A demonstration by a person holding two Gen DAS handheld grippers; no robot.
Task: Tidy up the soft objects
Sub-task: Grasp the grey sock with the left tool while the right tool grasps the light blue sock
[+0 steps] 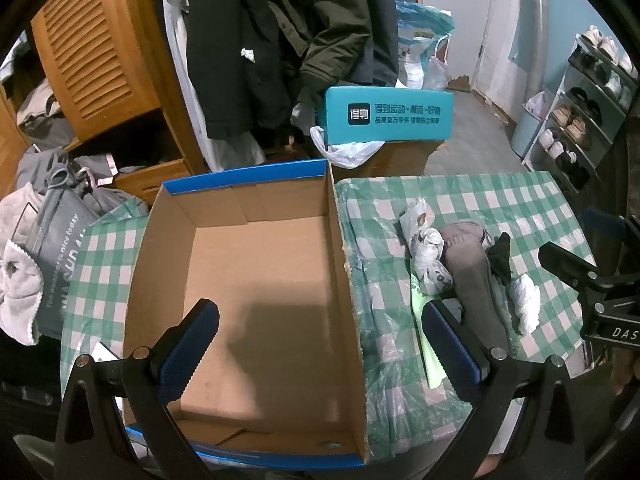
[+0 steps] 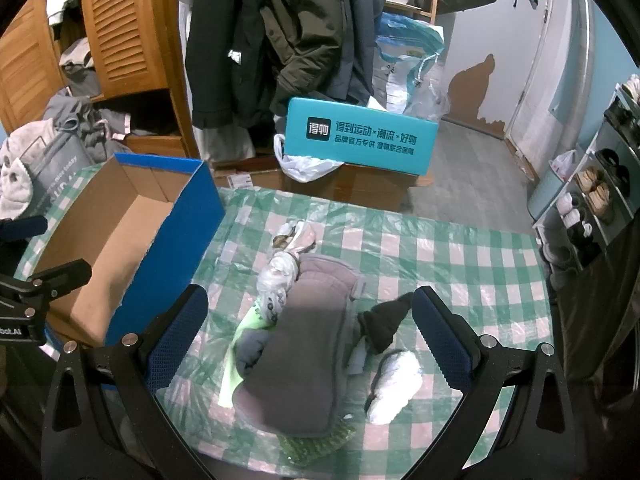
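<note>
An empty cardboard box [image 1: 260, 280] with blue outer walls sits on the left of the green-checked table; it also shows in the right wrist view [image 2: 132, 232]. My left gripper [image 1: 320, 340] is open and empty above the box. A pile of soft items lies to the right: a grey cloth [image 2: 300, 344], a patterned white bundle [image 2: 280, 276], a black sock [image 2: 384, 324], a white sock [image 2: 396, 388], a dark grey piece [image 2: 250, 350] and a light green piece [image 2: 236, 364]. My right gripper [image 2: 310, 328] is open and empty, hovering over the grey cloth [image 1: 472, 264].
Behind the table stand a teal box [image 2: 360, 136] on a cardboard carton, hanging coats [image 2: 280, 40] and plastic bags. A wooden wardrobe [image 1: 100, 60] and heaped clothes are at the left. A shoe rack [image 1: 584, 112] stands at the right.
</note>
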